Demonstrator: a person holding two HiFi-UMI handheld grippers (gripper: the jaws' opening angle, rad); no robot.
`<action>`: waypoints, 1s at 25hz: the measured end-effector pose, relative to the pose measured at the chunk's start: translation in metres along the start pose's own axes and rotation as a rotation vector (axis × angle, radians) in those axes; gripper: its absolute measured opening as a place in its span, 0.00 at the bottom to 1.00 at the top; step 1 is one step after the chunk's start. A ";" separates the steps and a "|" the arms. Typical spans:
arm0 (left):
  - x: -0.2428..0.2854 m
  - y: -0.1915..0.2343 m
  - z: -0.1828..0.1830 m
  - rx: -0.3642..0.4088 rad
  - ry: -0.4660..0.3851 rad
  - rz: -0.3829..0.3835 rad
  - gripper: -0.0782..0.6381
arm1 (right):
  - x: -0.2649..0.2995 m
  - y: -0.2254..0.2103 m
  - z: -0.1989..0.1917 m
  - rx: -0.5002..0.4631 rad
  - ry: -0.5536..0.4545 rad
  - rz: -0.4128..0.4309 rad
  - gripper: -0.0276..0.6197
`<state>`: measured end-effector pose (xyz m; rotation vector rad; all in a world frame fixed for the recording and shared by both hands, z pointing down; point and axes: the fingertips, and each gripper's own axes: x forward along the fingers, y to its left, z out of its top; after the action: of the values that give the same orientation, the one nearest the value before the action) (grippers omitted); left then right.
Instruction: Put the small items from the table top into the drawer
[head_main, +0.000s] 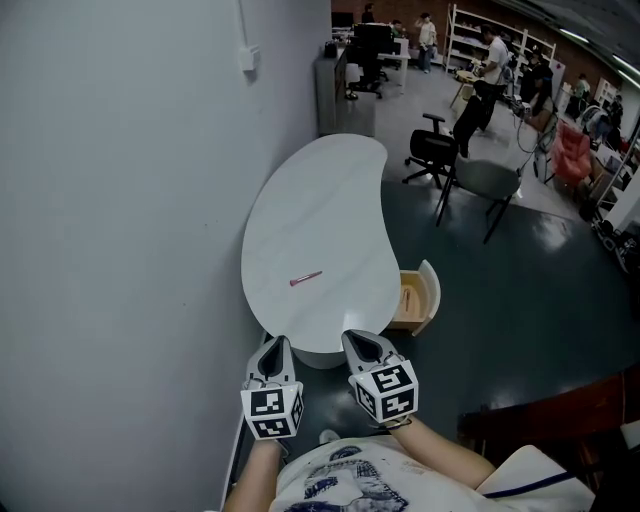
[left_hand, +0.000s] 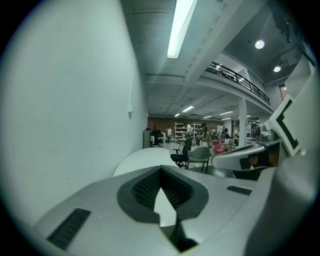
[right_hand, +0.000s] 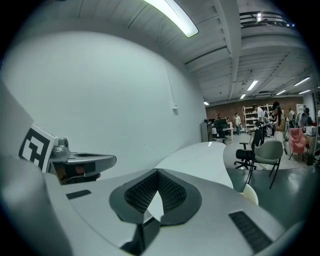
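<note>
Pink item (head_main: 305, 279), perhaps a pen, lies on white table (head_main: 322, 205).

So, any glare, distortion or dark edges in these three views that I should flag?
Head view: sharp, with soft glare on the dark glossy floor. Left gripper view: black fisheye rim, long ceiling strip light blown out. Right gripper view: same rim, bowed lines.

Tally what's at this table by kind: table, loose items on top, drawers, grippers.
Table: 1
Pink item: 1
Drawer: 1
Grippers (left gripper, right gripper): 2
Total: 5
</note>
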<state>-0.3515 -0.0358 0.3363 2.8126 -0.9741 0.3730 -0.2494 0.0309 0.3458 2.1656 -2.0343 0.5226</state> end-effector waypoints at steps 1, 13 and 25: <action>-0.001 0.000 0.000 0.003 -0.002 -0.004 0.14 | 0.000 0.001 0.000 0.000 0.000 -0.002 0.08; -0.007 0.016 -0.007 -0.012 -0.009 -0.038 0.14 | 0.011 0.021 -0.007 -0.014 0.016 -0.021 0.08; 0.016 0.045 -0.027 -0.071 0.025 -0.005 0.14 | 0.051 0.025 -0.018 -0.041 0.082 0.024 0.08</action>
<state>-0.3729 -0.0748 0.3690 2.7396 -0.9548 0.3649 -0.2755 -0.0138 0.3762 2.0646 -2.0124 0.5582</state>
